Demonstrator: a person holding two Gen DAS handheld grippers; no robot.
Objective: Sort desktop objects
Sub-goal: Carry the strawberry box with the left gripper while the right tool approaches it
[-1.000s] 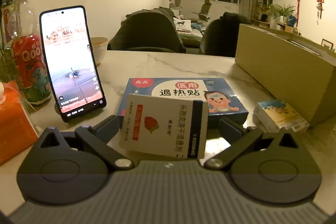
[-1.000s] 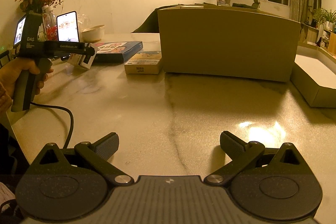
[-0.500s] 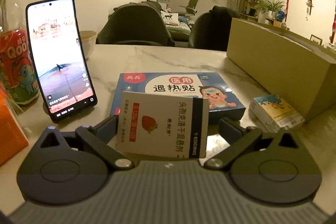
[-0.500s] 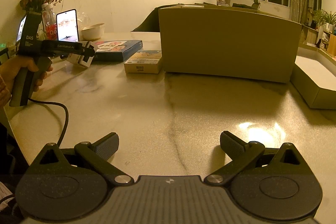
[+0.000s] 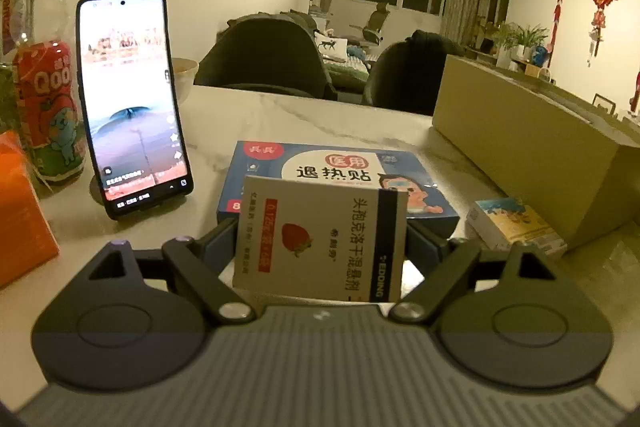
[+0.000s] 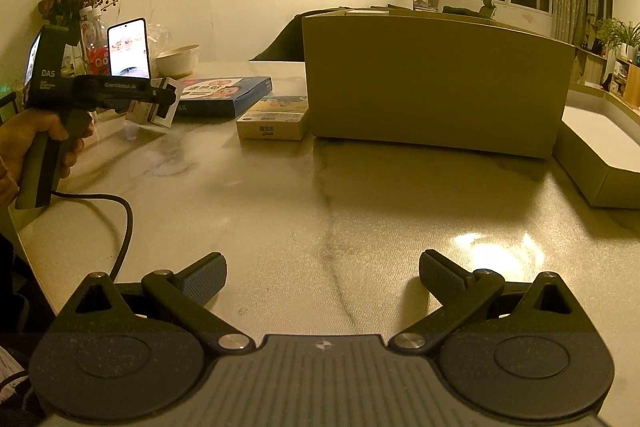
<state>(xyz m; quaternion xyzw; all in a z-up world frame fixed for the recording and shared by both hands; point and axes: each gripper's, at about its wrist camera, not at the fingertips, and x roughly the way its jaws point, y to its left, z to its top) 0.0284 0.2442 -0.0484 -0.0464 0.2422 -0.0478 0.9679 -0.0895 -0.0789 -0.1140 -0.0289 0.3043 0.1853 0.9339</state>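
A white medicine box with a strawberry picture stands upright between the fingers of my left gripper. The jaws are closing, and both pads touch its sides. In the right wrist view a hand holds that gripper at the far left, with the box at its tip. Behind it lies a flat blue box, and a small yellow box lies to the right. My right gripper hovers open over the bare marble table with nothing between its fingers.
A large cardboard box stands at the back right, with a shallow lid beside it. A lit phone, a drink bottle, an orange carton and a bowl crowd the left. A cable trails on the table.
The left gripper's fingers have moved inward until they meet the sides of the white medicine box. The right gripper has stayed still.
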